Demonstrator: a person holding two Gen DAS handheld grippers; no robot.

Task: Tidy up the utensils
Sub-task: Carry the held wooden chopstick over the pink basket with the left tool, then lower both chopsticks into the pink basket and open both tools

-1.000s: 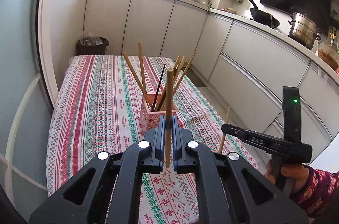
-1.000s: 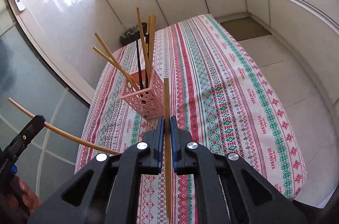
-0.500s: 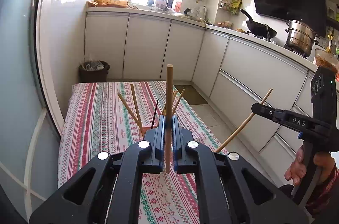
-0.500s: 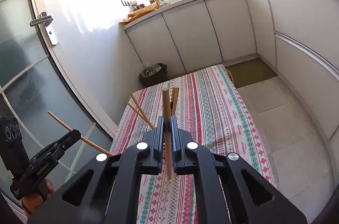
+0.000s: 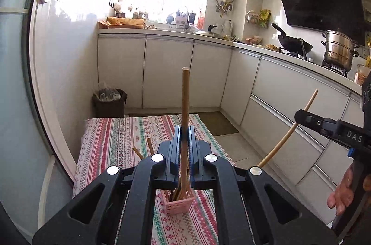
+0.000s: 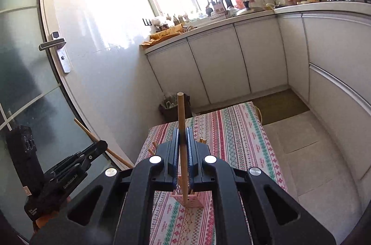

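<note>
We hold one long round wooden chopstick in each hand: the left gripper has its fingers clamped on one chopstick, the right gripper on another. Both hang above the pink perforated plastic basket on the striped-cloth worktop. We should lower each tip straight into the basket's mouth, one at a time, clear of the sticks standing inside, before opening.

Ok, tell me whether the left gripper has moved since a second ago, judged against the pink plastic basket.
Yes. The left gripper has risen: the pink plastic basket, earlier ahead above its jaws, now sits low beneath them, and the window has come into view.
</note>
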